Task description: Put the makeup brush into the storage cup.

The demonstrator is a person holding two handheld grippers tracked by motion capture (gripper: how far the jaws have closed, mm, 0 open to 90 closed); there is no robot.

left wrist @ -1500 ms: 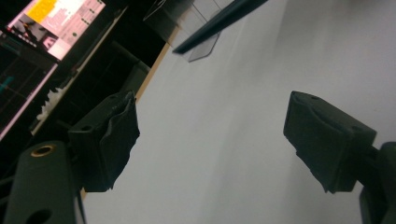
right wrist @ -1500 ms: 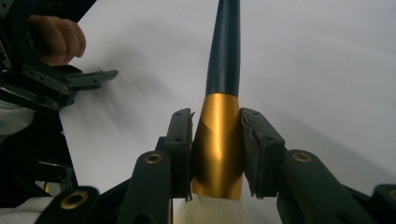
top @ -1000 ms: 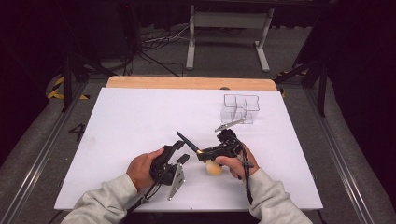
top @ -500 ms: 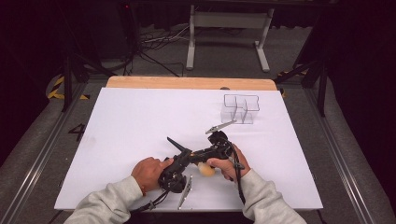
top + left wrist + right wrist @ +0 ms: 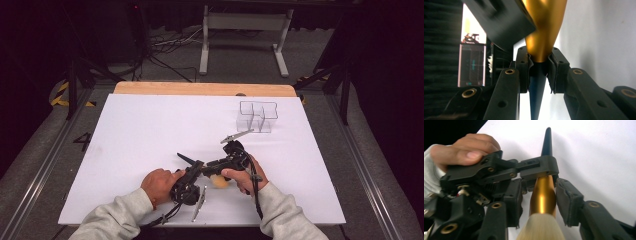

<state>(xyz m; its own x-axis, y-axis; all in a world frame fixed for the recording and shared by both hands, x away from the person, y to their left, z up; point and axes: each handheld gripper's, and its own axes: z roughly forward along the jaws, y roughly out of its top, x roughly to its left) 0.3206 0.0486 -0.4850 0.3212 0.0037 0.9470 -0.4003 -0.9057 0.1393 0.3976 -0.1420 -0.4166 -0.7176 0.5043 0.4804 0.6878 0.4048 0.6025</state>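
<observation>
A makeup brush has a gold ferrule (image 5: 543,192), cream bristles (image 5: 218,181) and a black tapered handle (image 5: 547,140). It is held level above the white table near the front edge. My left gripper (image 5: 540,68) is shut on it where the gold ferrule (image 5: 544,32) narrows into the handle, and its pads (image 5: 525,67) press both sides. It has just closed there. My right gripper (image 5: 541,202) straddles the ferrule by the bristles. Its jaws have just been opening, and small gaps show between pads and ferrule. In the high view the left gripper (image 5: 196,169) and right gripper (image 5: 214,170) meet tip to tip.
A clear plastic box (image 5: 257,116) with several compartments stands at the back right of the white table top (image 5: 150,125). A wooden strip (image 5: 200,89) runs along the far edge. Both hands work close to the front edge.
The left hand moved right to meet the right gripper and closed on the brush handle. The right gripper's jaws loosened from the ferrule. Both hands shifted slightly left and nearer the front.
</observation>
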